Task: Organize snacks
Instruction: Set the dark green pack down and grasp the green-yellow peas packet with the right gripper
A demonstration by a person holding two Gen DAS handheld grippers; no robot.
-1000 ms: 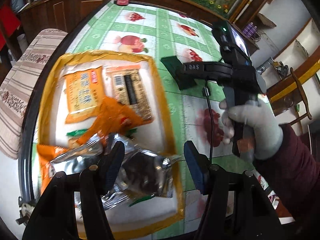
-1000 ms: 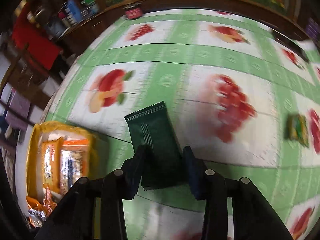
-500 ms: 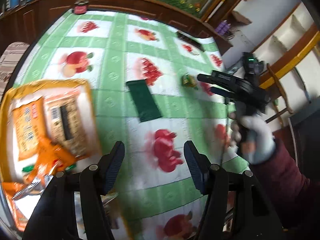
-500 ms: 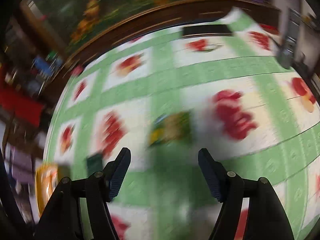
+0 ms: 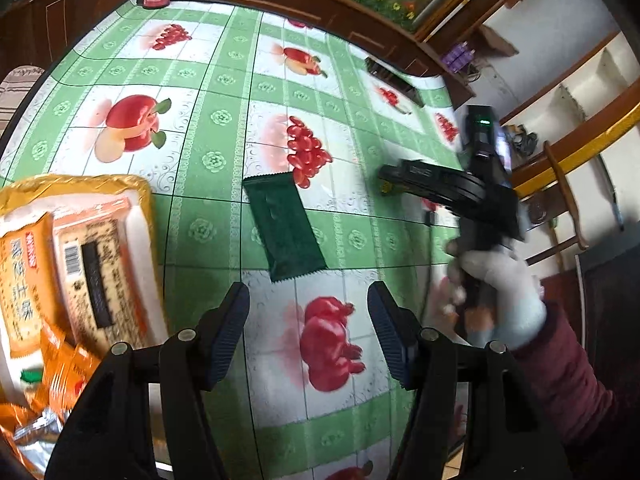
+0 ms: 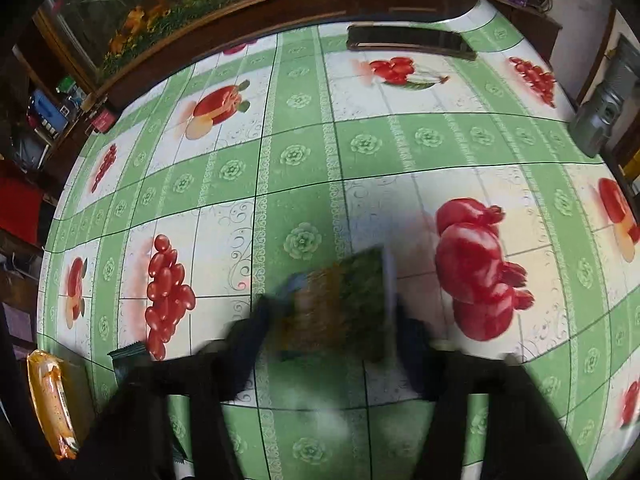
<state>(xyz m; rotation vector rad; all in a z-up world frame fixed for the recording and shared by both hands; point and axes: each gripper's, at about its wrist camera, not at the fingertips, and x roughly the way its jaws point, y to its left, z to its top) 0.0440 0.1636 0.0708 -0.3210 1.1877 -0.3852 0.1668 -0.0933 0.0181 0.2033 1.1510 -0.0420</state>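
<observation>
At nine o'clock in my left wrist view sits the tray (image 5: 80,184), gold-rimmed, with orange packets (image 5: 24,276) lying flat in it. My left gripper (image 5: 308,332) hangs just right of the tray over the tablecloth (image 5: 208,128), its fingers wide apart and holding nothing.

The dark green bar (image 5: 284,226) lies flat on the cloth at twelve o'clock from that gripper, a little ahead of the fingertips and not touching them. Its long axis runs from about eleven o'clock to five o'clock, so it lies nearly along my line of approach, tilted slightly left at the far end. I judge the left gripper the nearer one to it, and a short push forward with a small twist should put the fingers across its narrow width.

Further right, at three o'clock, my gloved right hand (image 5: 500,292) holds the right gripper (image 6: 332,324) out over a small green-and-yellow packet (image 6: 344,304). In the right wrist view that packet lies between the fingers, blurred; its long axis looks to run from seven o'clock to one o'clock. The blur hides whether the fingers have closed on it, so I cannot tell. The bar shows there only as a corner at eight o'clock, near the tray, well apart from the right gripper.
</observation>
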